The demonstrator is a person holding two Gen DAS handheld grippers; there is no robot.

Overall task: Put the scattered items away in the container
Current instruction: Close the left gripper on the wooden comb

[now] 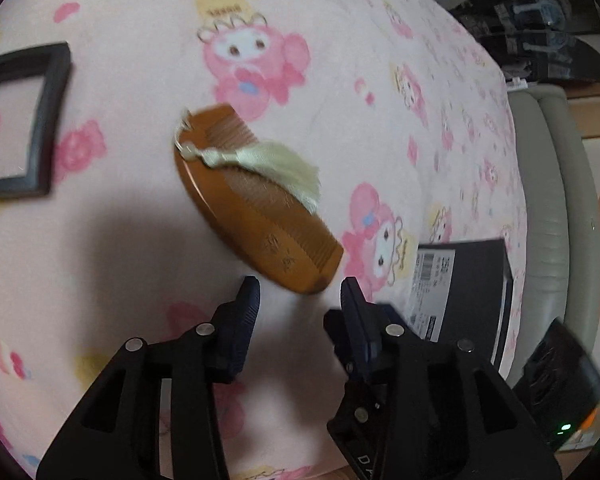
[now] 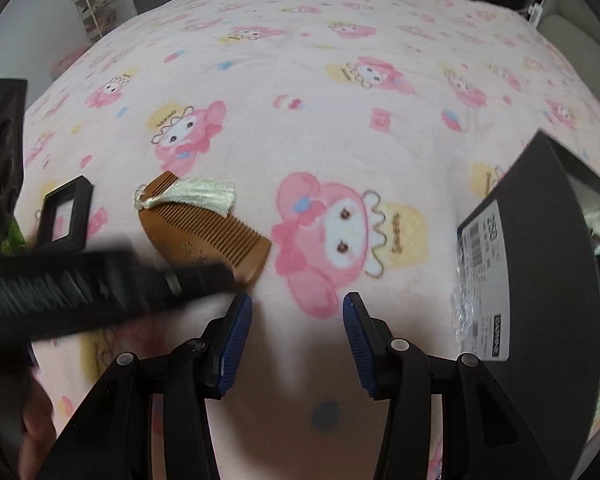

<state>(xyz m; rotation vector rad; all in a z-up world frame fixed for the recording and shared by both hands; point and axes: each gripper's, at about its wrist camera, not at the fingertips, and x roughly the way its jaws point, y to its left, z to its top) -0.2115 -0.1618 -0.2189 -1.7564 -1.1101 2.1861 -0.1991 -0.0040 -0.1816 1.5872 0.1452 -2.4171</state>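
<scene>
Wooden comb (image 1: 256, 204) with cream tassel (image 1: 276, 164), flat before parted, empty left gripper (image 1: 300, 286).

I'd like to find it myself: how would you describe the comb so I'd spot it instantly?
Look at the pink cartoon-print blanket covering the bed. Near its front, between a small black square frame and a black box, lies the wooden comb. It alone is brown, with a cream tassel.
</scene>
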